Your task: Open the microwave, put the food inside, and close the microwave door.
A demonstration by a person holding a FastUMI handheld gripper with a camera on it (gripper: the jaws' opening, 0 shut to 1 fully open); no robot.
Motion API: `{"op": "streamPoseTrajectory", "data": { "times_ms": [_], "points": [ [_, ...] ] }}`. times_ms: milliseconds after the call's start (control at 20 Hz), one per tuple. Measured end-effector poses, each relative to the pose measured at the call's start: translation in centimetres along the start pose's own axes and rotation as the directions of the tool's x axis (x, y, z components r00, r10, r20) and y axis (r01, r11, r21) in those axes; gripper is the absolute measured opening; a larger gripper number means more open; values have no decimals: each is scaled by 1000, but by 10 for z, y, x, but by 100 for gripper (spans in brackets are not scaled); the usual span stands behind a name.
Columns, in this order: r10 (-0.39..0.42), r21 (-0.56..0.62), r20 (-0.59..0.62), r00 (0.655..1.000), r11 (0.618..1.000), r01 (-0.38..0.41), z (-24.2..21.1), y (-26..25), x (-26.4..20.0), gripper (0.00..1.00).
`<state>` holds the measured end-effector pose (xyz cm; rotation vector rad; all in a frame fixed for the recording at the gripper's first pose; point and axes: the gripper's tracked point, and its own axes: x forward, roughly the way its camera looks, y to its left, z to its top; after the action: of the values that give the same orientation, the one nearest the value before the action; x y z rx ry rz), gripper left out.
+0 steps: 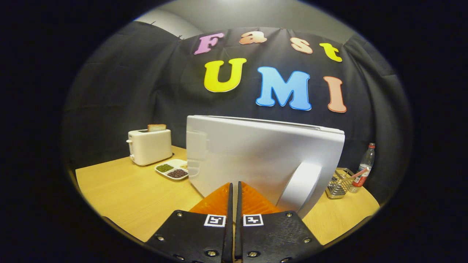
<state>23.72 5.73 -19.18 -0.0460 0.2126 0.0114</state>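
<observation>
the gripper (pixel 234 186) fingers pressed together (gripping nothing), tips right at the microwave door (pixel 263 153).

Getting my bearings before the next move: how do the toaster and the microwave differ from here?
The microwave sits just ahead of the shut fingers of the gripper, with nothing between them; the toaster stands farther off, beyond a sectioned dish. The microwave looks much larger. The toaster holds a bread slice on top; the microwave's top is bare. Both are white, on the wooden table.

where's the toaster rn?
Gripper view: the toaster sits on the table beyond the shut gripper, left of the microwave, behind the divided dish.
</observation>
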Motion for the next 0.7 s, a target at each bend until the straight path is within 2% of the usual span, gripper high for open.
{"op": "streamPoseTrajectory", "data": {
  "times_ms": [100,400,700],
  "points": [
    [-30,21,-23,999,999,31,-5,-13,14,3],
    [-154,-17,-15,988,988,154,-2,-51,56,3],
    [-241,-102,11,971,965,241,2,-68,92,3]
  ]
}}
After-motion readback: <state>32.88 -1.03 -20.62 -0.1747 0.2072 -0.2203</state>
